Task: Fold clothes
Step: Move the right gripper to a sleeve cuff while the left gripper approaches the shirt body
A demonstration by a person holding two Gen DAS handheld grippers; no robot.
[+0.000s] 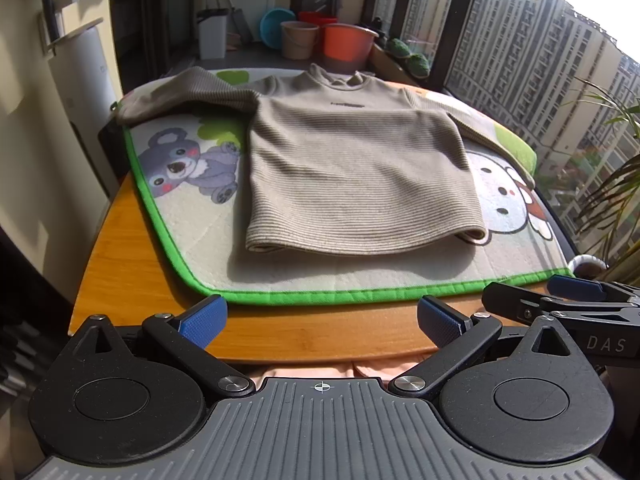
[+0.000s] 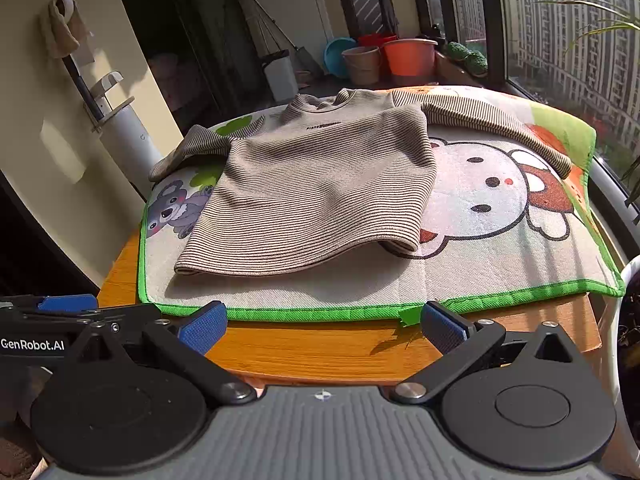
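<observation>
Beyond the far edge of the cartoon-print mat, on the balcony floor: an orange bucket, a tan bucket, a blue basin tipped on its side, and a white bin (contents of all four hidden from here). Spread flat on the mat, front up with collar toward the far edge: a striped long-sleeve sweater, one sleeve trailing off toward the mat's far left corner, the other along the mat's far right edge. Mat laid over a wooden table. Just short of the mat's near green border, above the bare wood: left gripper released, blue pads wide apart, empty. Beside it, level and likewise short of the mat: right gripper, also spread wide, nothing between the fingers.
</observation>
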